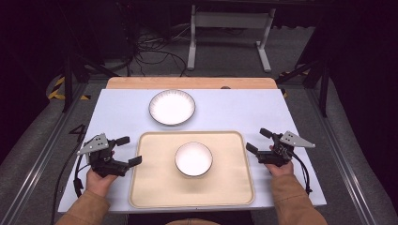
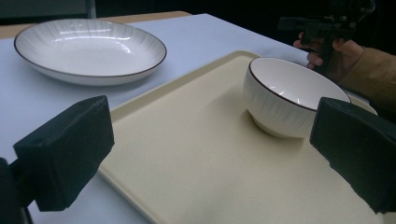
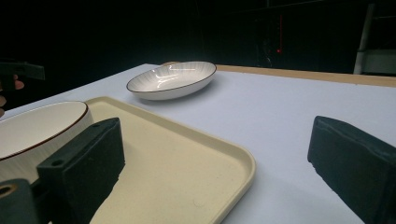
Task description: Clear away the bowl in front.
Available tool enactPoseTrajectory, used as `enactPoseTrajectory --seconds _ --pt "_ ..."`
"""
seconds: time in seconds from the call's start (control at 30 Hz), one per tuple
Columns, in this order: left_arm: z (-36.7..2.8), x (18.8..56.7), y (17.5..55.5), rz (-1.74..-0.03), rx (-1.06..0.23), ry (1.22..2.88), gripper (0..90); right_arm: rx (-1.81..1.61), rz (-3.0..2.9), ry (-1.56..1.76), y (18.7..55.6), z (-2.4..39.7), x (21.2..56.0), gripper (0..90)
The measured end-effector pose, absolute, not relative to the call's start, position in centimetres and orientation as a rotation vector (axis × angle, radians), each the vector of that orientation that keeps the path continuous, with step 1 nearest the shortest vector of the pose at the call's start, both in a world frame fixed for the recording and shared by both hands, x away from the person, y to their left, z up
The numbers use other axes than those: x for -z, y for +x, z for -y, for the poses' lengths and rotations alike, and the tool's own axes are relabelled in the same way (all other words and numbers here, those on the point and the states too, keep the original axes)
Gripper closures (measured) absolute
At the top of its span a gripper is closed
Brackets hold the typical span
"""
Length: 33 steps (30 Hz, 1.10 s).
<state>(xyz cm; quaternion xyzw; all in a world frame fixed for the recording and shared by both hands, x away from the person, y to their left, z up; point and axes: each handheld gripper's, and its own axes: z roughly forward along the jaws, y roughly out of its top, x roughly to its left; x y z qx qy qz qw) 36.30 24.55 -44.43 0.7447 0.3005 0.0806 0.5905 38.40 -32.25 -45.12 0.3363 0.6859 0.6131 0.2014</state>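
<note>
The pale blue-white surface (image 1: 225, 112) in front of you sits on a wooden top, with a dark room and a tangle of floor cables behind it. On it you have three pieces of tableware: one tray, one bowl, one plate.

The one cream tray (image 1: 155, 187) lies nearest you, centred between your hands. The one white bowl (image 1: 194, 159) with a dark rim stands upright on the tray, roughly in its middle, empty as far as the high view shows. The one white plate (image 1: 172, 107), also dark-rimmed and ribbed, rests flat on the surface just beyond the tray's far edge and apart from it.

You hold two claws, one in each hand. Your left claw (image 1: 127, 150) hangs just off the tray's left edge, its jaws spread wide with nothing between them; in the left gripper view they frame the tray and the bowl (image 2: 289, 95) without touching either. Your right claw (image 1: 259, 140) sits just off the tray's right edge, jaws likewise wide apart and holding nothing; in the right gripper view the tray's corner (image 3: 233, 158) lies between them, untouched.
</note>
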Motion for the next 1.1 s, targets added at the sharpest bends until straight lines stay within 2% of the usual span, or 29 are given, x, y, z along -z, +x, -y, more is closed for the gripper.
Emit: enactPoseTrajectory --seconds 0.47,1.1 --pt "-25.8 46.4 37.1 -0.829 -0.129 1.688 1.0 -1.724 -1.91 0.876 38.0 32.1 44.9 1.7" --pt "-25.3 46.4 36.9 -0.798 -0.16 1.717 1.1 -1.727 -1.902 0.876 37.9 32.1 44.9 1.2"
